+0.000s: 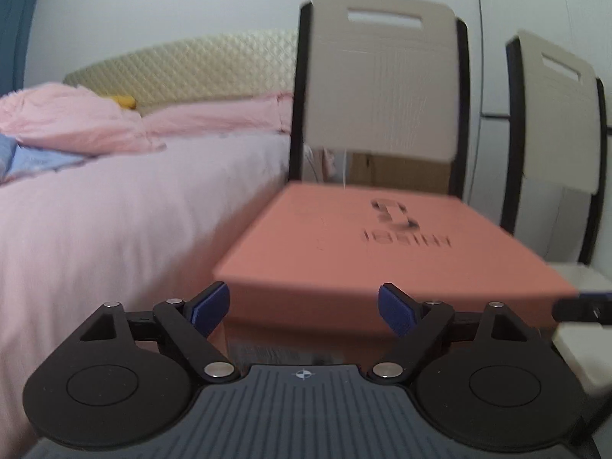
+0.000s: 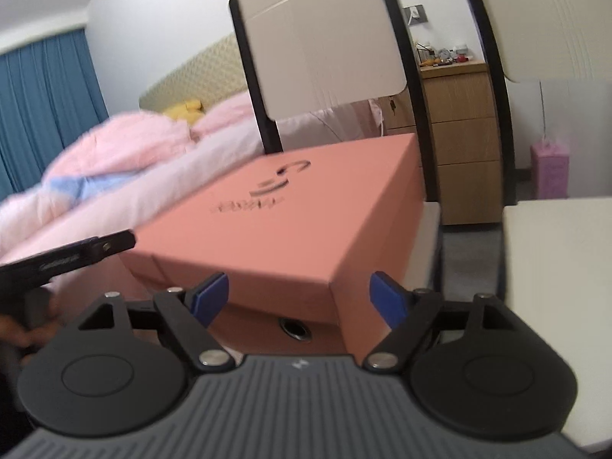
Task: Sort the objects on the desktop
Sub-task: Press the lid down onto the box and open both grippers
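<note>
A salmon-pink lidded box [image 1: 382, 244] with dark lettering on its lid sits on a chair seat, close in front of both grippers. My left gripper [image 1: 304, 302] is open, its blue pads [image 1: 208, 308] just short of the box's near side, touching nothing. My right gripper [image 2: 298, 294] is open too, and the near corner of the box [image 2: 290, 222] lies between its fingers without contact. A round grommet hole [image 2: 294, 329] shows low on the box's side. The left gripper's black finger [image 2: 76, 254] reaches in from the left of the right wrist view.
The beige chair back [image 1: 382, 76] with black posts rises behind the box. A second chair [image 2: 554, 267] stands to the right. A bed with a pink quilt [image 1: 114, 210] fills the left. Wooden drawers [image 2: 463, 145] and a pink carton [image 2: 549, 170] stand by the far wall.
</note>
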{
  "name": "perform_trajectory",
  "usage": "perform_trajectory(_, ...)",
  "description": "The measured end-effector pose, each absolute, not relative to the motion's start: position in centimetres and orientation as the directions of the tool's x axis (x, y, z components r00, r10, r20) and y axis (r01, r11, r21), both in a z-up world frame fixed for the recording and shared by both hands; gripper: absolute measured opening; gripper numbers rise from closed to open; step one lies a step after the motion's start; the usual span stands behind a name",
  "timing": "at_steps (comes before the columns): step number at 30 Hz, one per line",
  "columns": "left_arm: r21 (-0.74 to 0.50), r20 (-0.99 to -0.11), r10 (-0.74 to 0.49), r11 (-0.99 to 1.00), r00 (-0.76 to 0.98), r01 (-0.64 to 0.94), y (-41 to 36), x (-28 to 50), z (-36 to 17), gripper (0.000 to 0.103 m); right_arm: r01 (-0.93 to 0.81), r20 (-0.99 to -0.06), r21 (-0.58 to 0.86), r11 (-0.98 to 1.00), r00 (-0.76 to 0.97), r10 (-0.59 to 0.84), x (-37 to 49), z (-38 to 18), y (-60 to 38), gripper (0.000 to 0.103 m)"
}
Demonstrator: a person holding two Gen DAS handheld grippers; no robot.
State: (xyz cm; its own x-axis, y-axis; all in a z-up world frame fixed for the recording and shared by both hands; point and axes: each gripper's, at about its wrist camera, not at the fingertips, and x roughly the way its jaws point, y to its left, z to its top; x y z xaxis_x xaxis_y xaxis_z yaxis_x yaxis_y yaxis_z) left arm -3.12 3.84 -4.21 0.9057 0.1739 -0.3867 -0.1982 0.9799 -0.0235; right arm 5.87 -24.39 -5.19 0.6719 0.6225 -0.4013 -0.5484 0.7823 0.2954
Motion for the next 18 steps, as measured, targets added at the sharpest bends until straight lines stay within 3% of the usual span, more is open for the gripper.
perform_trajectory(3, -0.027, -0.441, 0.159, 0.981, 0.883, -0.19, 3.6, -2.4, -5.5, 0.076, -0.529, -0.433, 0.286, 0.799, 0.673, 0.6, 5.9, -5.8, -24.1, 0.081)
perform_trajectory(7, -0.046, -0.496, 0.163, 0.976, 0.853, -0.214, 4.5, -1.0, -6.6, 0.064, -0.511, -0.46, 0.298, 0.806, 0.663, 0.59, 6.1, -6.5, -23.7, 0.059)
perform_trajectory(18, -0.017, -0.516, 0.195, 0.971, 0.834, -0.237, 5.2, 2.3, -6.3, 0.061, -0.461, -0.454, 0.344, 0.818, 0.681, 0.575, 7.1, -6.9, -22.3, 0.049)
